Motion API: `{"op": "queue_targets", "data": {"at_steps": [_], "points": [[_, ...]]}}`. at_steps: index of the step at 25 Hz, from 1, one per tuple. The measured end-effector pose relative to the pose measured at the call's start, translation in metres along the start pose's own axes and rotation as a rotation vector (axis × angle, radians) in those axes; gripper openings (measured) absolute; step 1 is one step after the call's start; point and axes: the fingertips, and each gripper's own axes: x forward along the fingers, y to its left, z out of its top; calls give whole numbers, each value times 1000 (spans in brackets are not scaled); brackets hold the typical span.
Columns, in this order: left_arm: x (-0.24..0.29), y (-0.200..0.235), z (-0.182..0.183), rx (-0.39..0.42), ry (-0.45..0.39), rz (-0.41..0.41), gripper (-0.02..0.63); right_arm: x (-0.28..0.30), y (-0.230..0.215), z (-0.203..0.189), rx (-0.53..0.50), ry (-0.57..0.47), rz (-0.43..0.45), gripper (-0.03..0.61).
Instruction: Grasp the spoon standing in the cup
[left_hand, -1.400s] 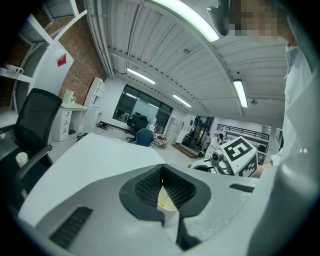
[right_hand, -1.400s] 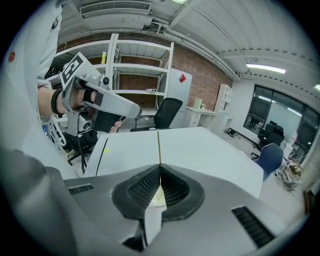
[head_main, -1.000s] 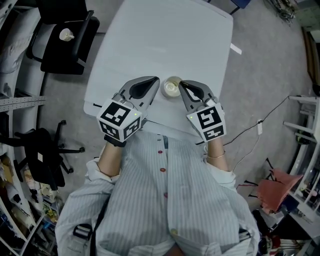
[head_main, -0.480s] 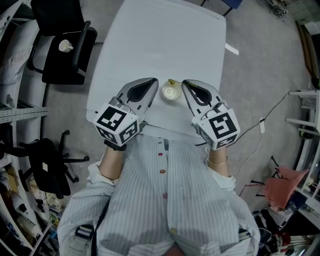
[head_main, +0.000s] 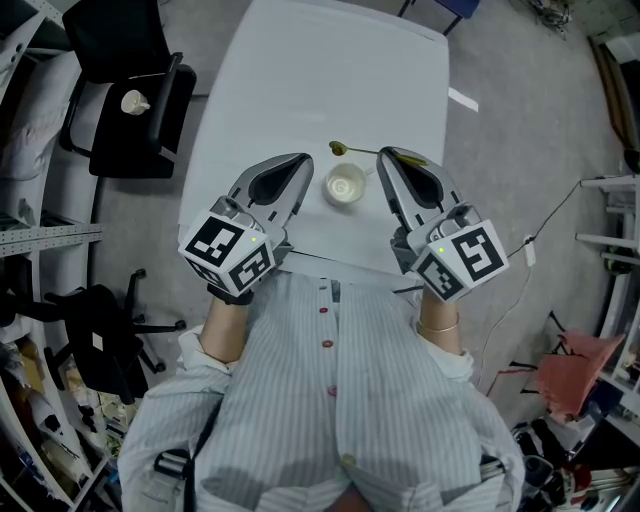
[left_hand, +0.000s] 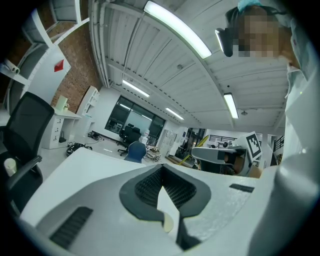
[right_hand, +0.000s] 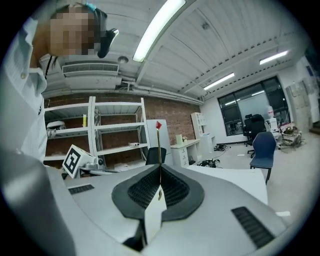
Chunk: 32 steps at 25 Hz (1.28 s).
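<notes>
The small white cup stands on the white table, between my two grippers. Its inside shows no spoon. The gold spoon hangs level above the table just beyond the cup, bowl end to the left. My right gripper is shut on its handle. In the right gripper view the handle rises as a thin line from the closed right gripper. My left gripper is left of the cup, shut on nothing, and in its own view the left gripper points up at the ceiling.
A black chair with a small white object on its seat stands left of the table. A white strip and a cable lie on the floor to the right. The person's striped shirt fills the lower head view.
The right gripper has drawn back to the right with the spoon, which has come out of the cup and now points left beyond it. The left gripper has barely moved.
</notes>
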Motion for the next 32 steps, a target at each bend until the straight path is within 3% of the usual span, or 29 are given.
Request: {"op": "queue_targets", "data": {"at_steps": [9,32], "points": [[-4,-3,6,-29,-33,-9,8,-7,-4,6,94,-60,6,11],[-4,-2,1,-22,-22,-14,8,-9,-16,-12,86,-25,-27,11]]}}
